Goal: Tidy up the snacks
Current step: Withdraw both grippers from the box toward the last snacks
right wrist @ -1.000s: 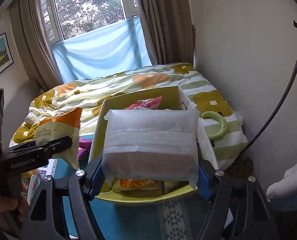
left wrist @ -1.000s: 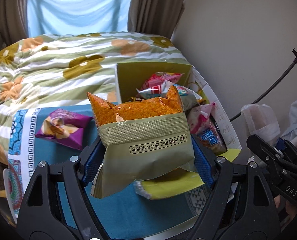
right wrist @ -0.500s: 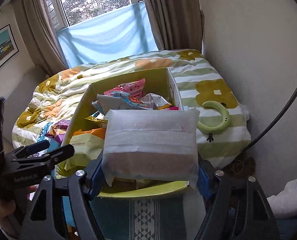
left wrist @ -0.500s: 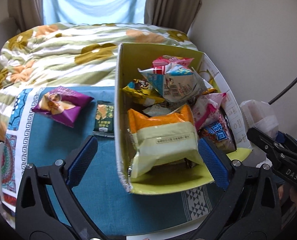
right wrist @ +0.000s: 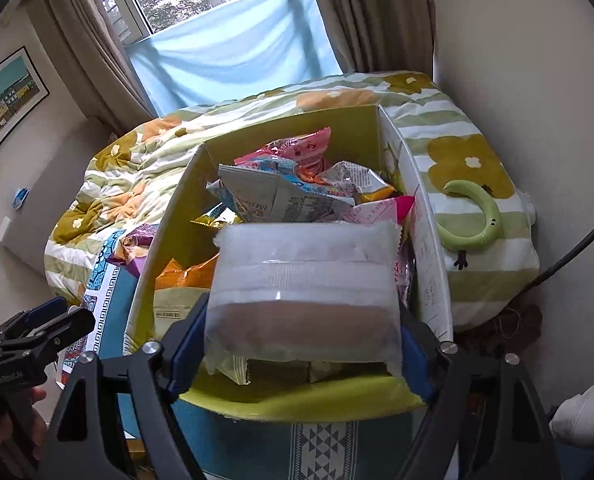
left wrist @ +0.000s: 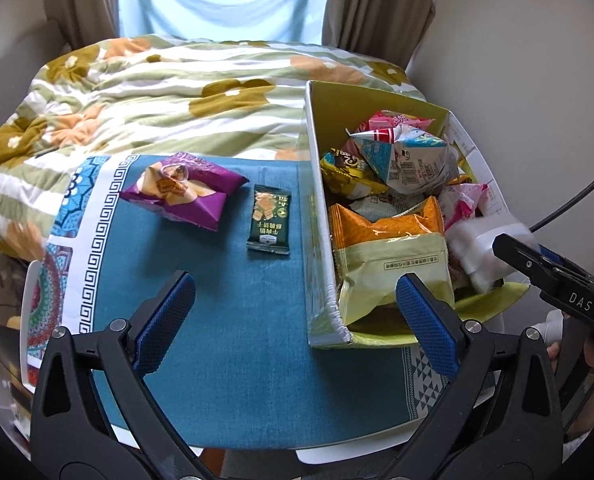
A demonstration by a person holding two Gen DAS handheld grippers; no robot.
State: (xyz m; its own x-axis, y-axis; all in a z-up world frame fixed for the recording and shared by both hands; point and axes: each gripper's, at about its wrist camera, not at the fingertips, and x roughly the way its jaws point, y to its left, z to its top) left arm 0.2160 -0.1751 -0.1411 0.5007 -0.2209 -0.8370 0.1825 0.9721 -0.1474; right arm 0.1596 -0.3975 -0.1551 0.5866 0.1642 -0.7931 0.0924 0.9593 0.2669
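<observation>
A yellow-green cardboard box [left wrist: 317,216] stands on the teal cloth and holds several snack packets. An orange and olive packet [left wrist: 393,264] lies at its near end. My left gripper [left wrist: 293,312] is open and empty, above the cloth beside the box's left wall. A purple snack bag [left wrist: 185,192] and a small dark green packet [left wrist: 269,220] lie on the cloth left of the box. My right gripper [right wrist: 303,340] is shut on a white translucent packet [right wrist: 305,296], held over the near end of the box [right wrist: 165,232]. The packet also shows in the left wrist view [left wrist: 481,252].
The teal patterned cloth [left wrist: 233,320] covers a small table against a bed with a green and orange floral quilt [left wrist: 157,92]. A green ring toy [right wrist: 473,220] lies on the quilt right of the box. A wall is close on the right.
My left gripper let go of the orange and olive packet into the box, opened, and drew back to the left. My right gripper moved forward and down over the box with the white packet.
</observation>
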